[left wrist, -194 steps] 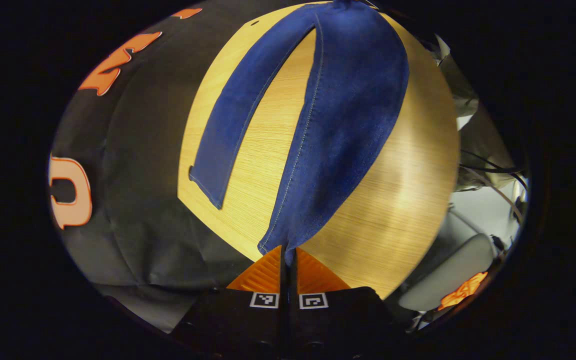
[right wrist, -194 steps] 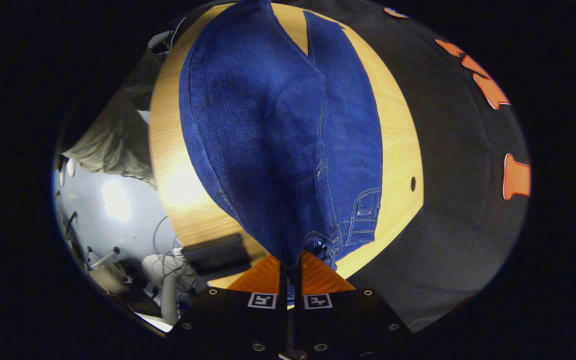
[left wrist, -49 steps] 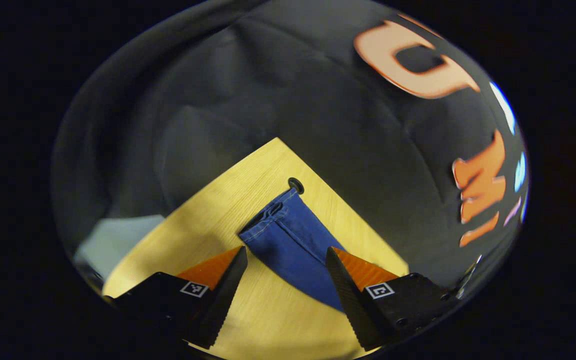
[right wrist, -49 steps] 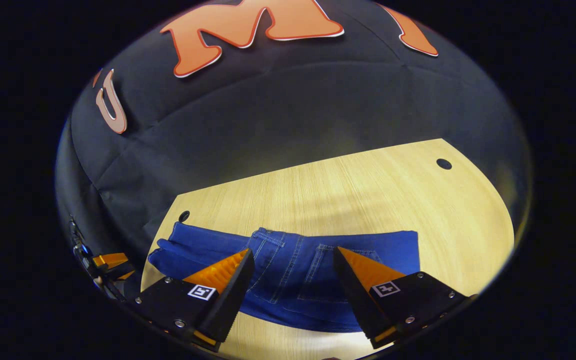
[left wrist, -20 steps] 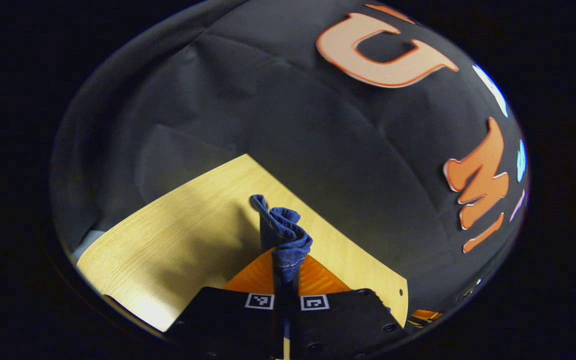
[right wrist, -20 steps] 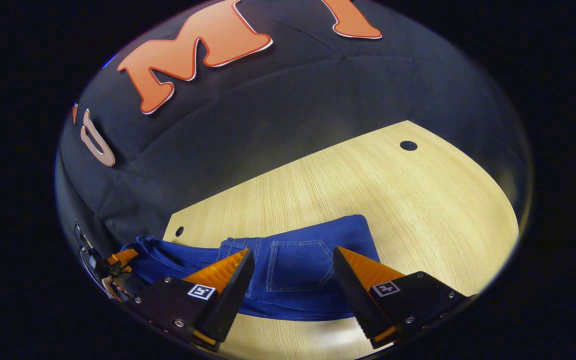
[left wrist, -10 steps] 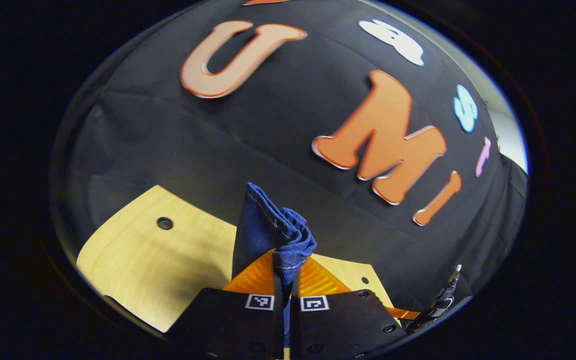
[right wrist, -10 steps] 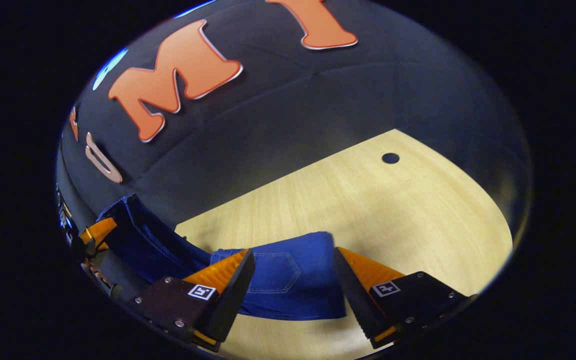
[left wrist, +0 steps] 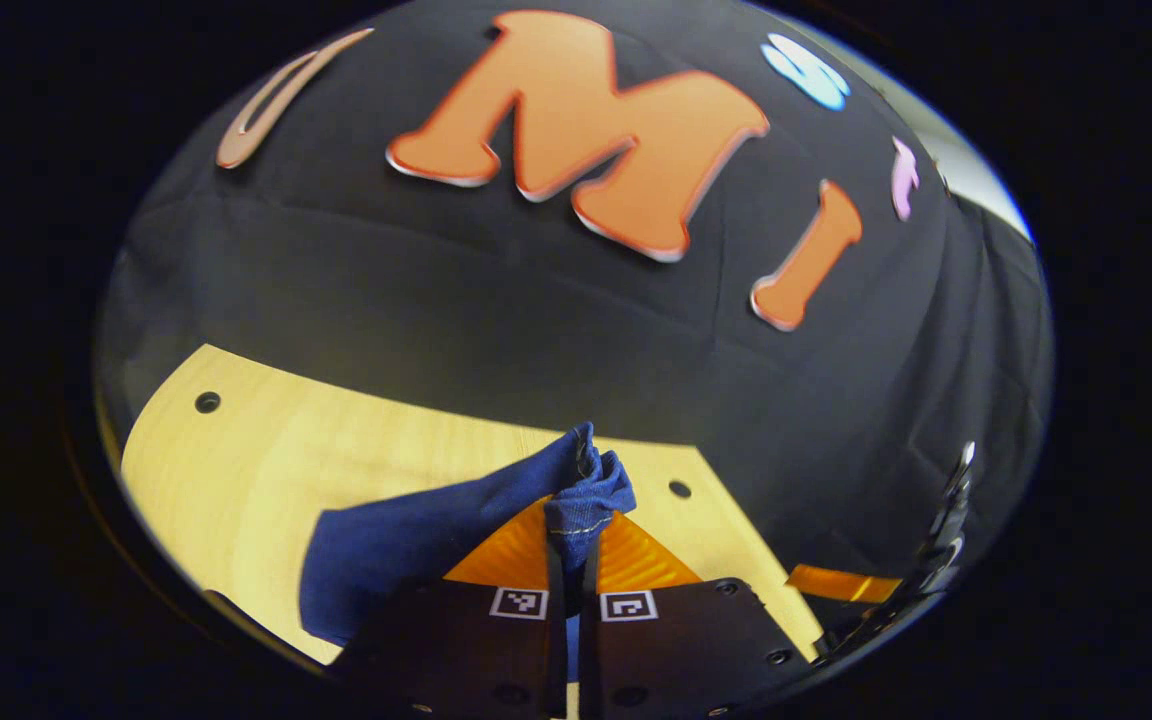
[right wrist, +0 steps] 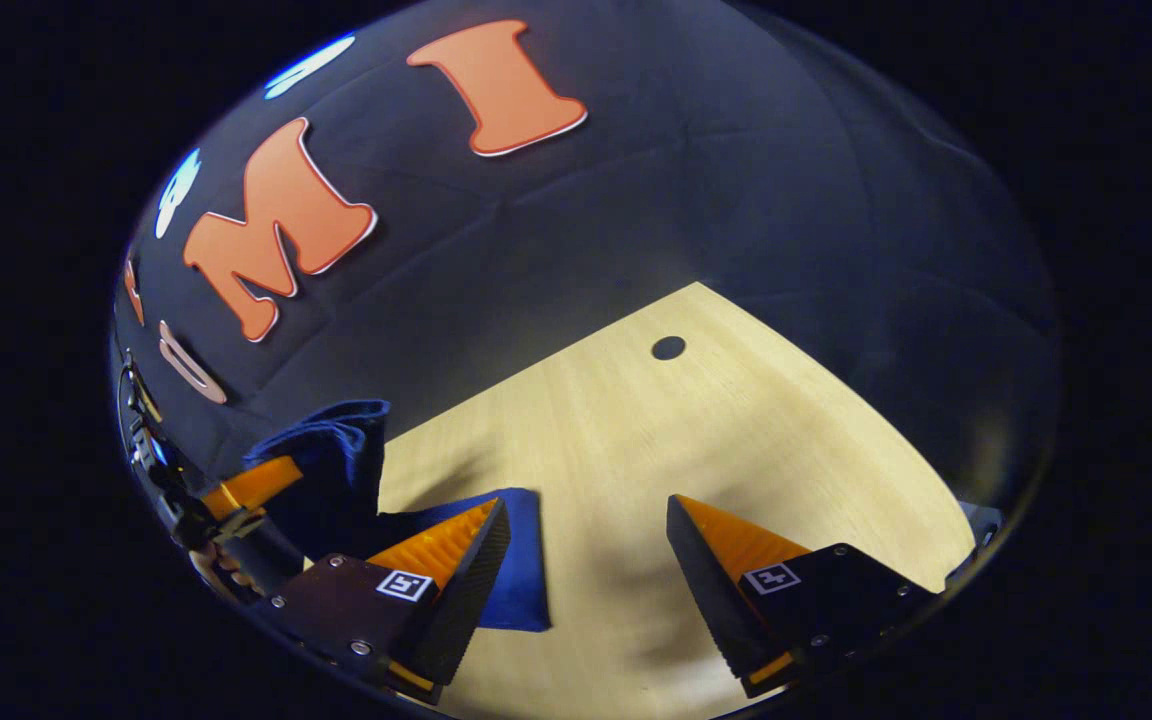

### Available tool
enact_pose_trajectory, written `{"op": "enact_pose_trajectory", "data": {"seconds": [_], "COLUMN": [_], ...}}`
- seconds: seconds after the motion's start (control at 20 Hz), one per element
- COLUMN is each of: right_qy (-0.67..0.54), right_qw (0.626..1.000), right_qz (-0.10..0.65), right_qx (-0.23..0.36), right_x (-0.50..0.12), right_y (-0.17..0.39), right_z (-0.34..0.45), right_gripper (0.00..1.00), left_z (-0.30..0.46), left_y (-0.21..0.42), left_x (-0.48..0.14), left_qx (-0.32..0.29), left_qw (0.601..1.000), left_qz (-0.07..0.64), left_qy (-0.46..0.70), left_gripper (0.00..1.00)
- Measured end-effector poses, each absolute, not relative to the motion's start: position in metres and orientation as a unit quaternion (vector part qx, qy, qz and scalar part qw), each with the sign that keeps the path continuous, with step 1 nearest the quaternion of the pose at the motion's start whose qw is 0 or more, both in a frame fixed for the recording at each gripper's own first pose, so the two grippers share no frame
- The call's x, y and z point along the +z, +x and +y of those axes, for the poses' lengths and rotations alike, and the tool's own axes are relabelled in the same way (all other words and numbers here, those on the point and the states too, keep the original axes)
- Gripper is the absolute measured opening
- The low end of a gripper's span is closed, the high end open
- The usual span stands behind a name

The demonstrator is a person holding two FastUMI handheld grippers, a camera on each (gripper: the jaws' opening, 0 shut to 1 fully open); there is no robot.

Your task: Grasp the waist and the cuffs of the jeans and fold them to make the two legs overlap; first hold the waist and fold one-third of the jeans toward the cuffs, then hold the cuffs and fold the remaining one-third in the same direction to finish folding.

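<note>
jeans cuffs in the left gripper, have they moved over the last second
Yes. The cuffs, pinched in the left gripper, have swung away from the table hole they lay near, toward the other hole.

Bench (left wrist: 266, 460): pale wood, straight grain, lit from above. Round holes through the top near its corners, two in left gripper view (left wrist: 207, 402) (left wrist: 679, 489), one in right gripper view (right wrist: 668, 348). Black cloth wall (right wrist: 736, 180) close behind, creased.

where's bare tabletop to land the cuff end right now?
Free: the wooden table between the folded jeans and the cable hole, under the open right gripper. Also the stretch toward the far hole. Crowded: where the left gripper holds the cuffs.
</note>
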State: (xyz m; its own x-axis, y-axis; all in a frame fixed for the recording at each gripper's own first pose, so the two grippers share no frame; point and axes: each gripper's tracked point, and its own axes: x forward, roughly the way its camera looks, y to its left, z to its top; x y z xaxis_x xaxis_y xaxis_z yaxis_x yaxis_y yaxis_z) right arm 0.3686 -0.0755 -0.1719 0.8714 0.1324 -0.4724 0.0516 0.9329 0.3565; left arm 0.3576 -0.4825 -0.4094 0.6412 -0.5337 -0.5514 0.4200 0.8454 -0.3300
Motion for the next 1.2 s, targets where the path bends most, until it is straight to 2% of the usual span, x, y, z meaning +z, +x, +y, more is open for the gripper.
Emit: {"op": "enact_pose_trajectory", "data": {"seconds": [0.25, 0.5, 0.6, 0.7, 0.85, 1.0, 1.2], "right_qy": [0.170, 0.148, 0.141, 0.137, 0.116, 0.091, 0.050], "right_qw": [0.948, 0.949, 0.948, 0.946, 0.947, 0.951, 0.972], "right_qz": [0.267, 0.277, 0.284, 0.290, 0.295, 0.290, 0.226], "right_qx": [0.022, 0.033, 0.040, 0.052, 0.054, 0.064, 0.047], "right_x": [-0.194, -0.206, -0.211, -0.212, -0.210, -0.194, -0.142], "right_y": [0.360, 0.358, 0.358, 0.354, 0.349, 0.341, 0.337], "right_z": [-0.097, -0.099, -0.095, -0.086, -0.077, -0.061, -0.052], "right_gripper": [0.98, 0.98, 0.98, 0.98, 0.97, 0.97, 0.97], "left_z": [-0.528, -0.543, -0.546, -0.556, -0.555, -0.523, -0.438], "left_y": [0.303, 0.287, 0.279, 0.267, 0.242, 0.240, 0.263], "left_x": [-0.509, -0.562, -0.568, -0.571, -0.553, -0.502, -0.391], "left_qx": [-0.272, -0.249, -0.257, -0.271, -0.288, -0.288, -0.256], "left_qw": [0.884, 0.876, 0.870, 0.861, 0.848, 0.863, 0.915], "left_qz": [0.379, 0.412, 0.421, 0.431, 0.444, 0.415, 0.312], "left_qy": [0.022, 0.035, 0.022, 0.008, -0.015, -0.007, 0.019], "left_gripper": [0.05, 0.06, 0.17, 0.38, 1.00, 0.99, 0.98]}}
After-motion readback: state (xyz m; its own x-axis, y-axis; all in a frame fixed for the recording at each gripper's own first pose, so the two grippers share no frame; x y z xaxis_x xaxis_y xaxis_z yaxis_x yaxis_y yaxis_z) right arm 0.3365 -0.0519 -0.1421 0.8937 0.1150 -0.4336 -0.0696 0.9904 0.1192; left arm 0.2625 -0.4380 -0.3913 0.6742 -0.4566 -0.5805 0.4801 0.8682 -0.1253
